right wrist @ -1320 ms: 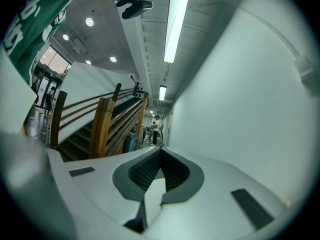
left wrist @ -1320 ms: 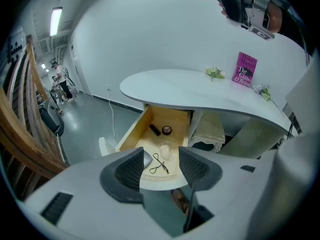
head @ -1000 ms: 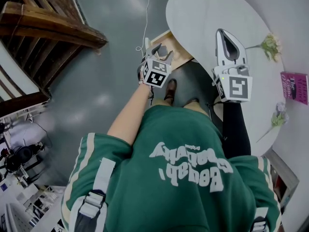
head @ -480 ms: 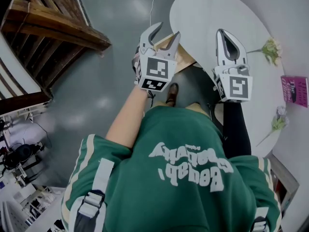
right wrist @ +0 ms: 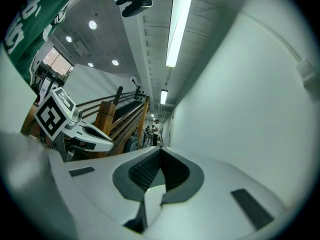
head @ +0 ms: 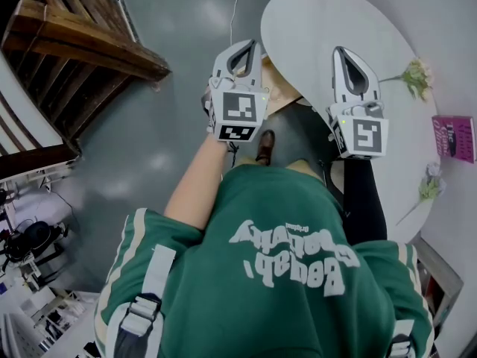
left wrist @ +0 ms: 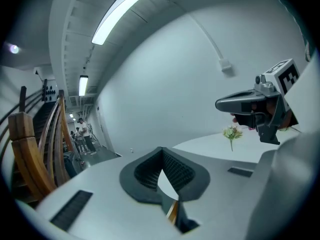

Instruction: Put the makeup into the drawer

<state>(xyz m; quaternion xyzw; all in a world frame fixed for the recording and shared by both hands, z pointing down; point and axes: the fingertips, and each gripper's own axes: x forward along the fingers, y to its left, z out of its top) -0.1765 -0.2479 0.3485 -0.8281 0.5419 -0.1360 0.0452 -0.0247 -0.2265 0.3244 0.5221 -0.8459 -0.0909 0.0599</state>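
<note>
Now seeing left gripper (head: 246,45) held up at 12 o'clock of the green shirt (head: 291,259), over the floor (head: 164,125), just at 9 o'clock of the worktop (head: 320,13) edge. Reading its fingers (left wrist: 145,171) as pressed together, having just been closing, nothing caught between them. Got right gripper (head: 343,49) at 3 o'clock of the left one, well apart, over the worktop's 7 o'clock rim. Reading its fingers (right wrist: 140,171) as together too, nothing between. Seeing both pointing toward 12 o'clock in the head view, roughly parallel.

Spotting drawer (head: 282,88) as a wooden corner poking out from under the worktop, just at 4 o'clock of the left gripper, between the two grippers. Can't see inside it past the left gripper. Can't make out the makeup in any view.

Also noting flower (head: 417,73) on the worktop at 3 o'clock of the right gripper, second flower (head: 431,181) near the worktop's 5 o'clock rim, pink book (head: 455,136) at the frame's 3 o'clock edge. Noting wood stair (head: 74,36) at 10 o'clock, shoe (head: 264,142) on the floor at 6 o'clock of the drawer.

From the left gripper view, seeing the right gripper at 2 o'clock, flower just under it. From the right gripper view, seeing the left gripper at 9 o'clock, in front of the stair.
</note>
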